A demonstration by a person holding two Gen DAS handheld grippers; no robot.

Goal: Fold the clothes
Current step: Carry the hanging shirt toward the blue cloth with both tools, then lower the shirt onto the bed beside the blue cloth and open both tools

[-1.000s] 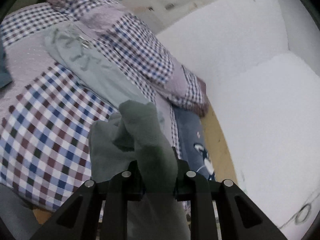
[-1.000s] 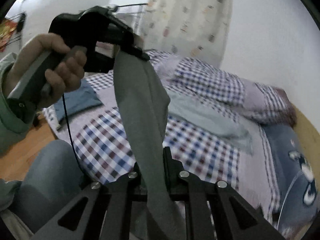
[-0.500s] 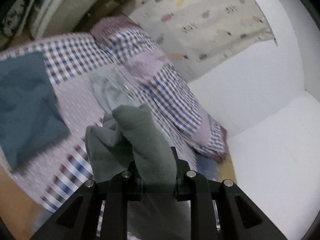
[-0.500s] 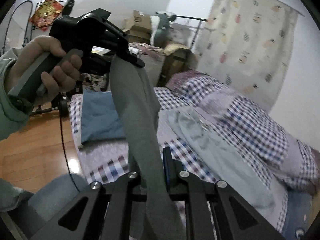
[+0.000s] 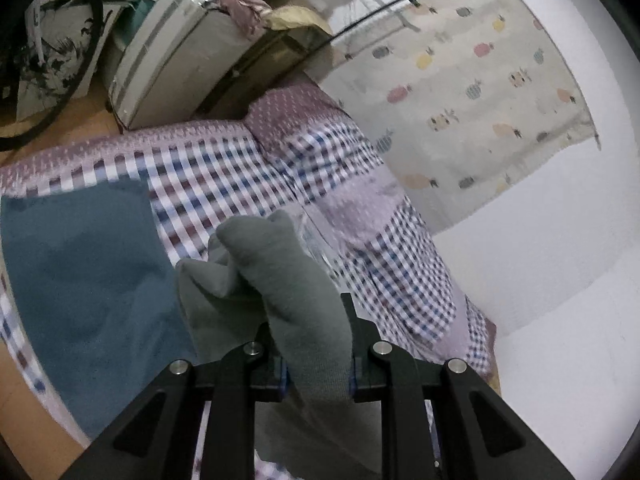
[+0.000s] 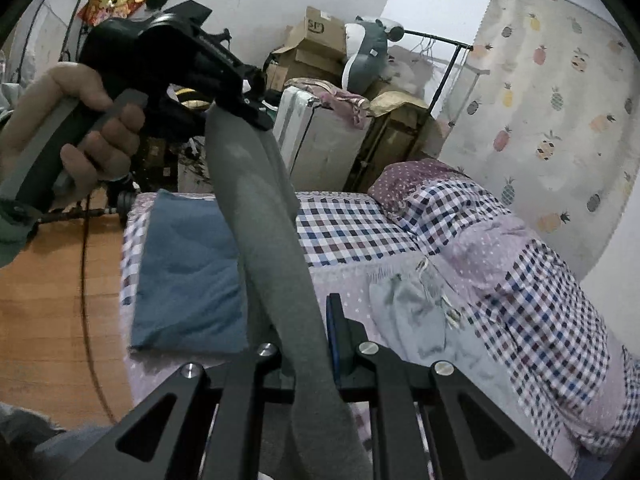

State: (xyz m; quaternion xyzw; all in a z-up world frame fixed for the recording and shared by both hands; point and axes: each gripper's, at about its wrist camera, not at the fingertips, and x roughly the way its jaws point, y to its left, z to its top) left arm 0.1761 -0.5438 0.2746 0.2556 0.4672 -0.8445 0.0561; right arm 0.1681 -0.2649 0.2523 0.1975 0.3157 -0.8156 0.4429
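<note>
Holding a grey garment [image 6: 264, 216] taut in the air above the bed [image 6: 352, 232]: left gripper [image 6: 240, 108], in the person's hand [image 6: 76, 128], is clamped on its upper end, right gripper [image 6: 306, 344] pinched shut on its lower part. Blue cloth [image 6: 188, 276] lies on the bed's left, pale garment [image 6: 412, 312] further right.

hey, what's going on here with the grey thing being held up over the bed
A person is folding laundry with a handheld gripper in each hand. Both the left gripper and the right gripper are clamped on the same grey garment, which hangs stretched between them above the checkered bed. A folded blue garment lies near the bed's edge, and a pale blue piece lies unfolded further in, beside the rolled-up quilt. The grey garment is in the air, not yet laid down.
</note>
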